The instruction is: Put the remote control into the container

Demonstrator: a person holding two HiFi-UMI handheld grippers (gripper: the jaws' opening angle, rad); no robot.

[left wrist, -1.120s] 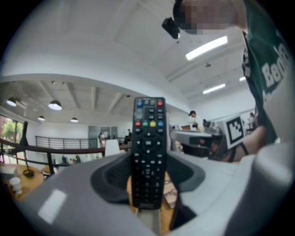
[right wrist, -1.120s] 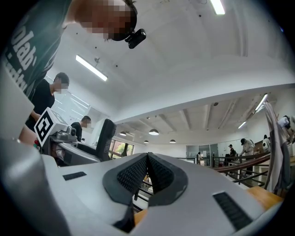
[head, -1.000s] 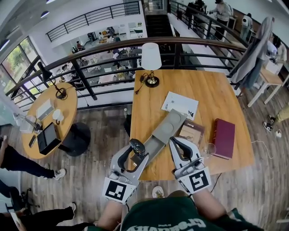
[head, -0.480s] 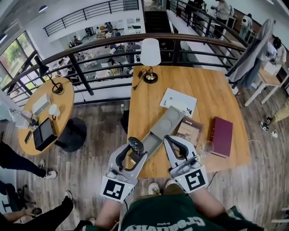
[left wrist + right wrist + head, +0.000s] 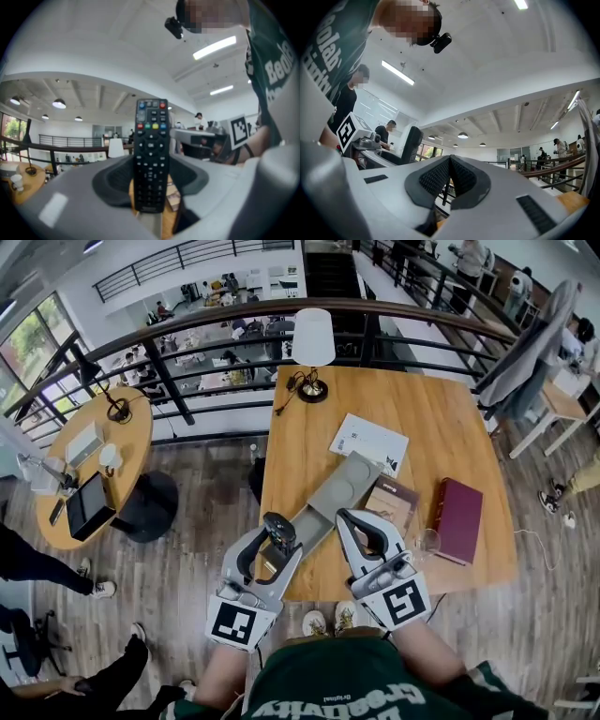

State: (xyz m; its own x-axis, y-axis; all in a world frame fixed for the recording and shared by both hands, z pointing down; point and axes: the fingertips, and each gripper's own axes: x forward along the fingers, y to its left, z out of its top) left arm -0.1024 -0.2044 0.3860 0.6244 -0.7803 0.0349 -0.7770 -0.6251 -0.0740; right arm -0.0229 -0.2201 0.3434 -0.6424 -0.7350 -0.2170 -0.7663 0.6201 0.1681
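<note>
**Remote clamped in the left gripper, short of the container**

The left gripper is closed on a black remote control. In the left gripper view the remote stands upright between the two grey jaws. Its button face is turned to the camera, and a row of coloured keys sits near its top end. In the head view this gripper is over the near left edge of the wooden table, at the near end of the container. The remote is not inside it.

The container is a long grey tray with round recesses. It lies on a slant across the table, running from the near left toward the far right.

The right gripper is to the right of the container's near end. Its ribbed pads are pressed together, and nothing is between them.

A white printed sheet lies at the container's far end. A brown book is just to the container's right. A dark red book lies further right. A clear glass stands near the table's near edge, between the right gripper and the red book. A lamp with a white shade stands at the far edge of the table.
</note>
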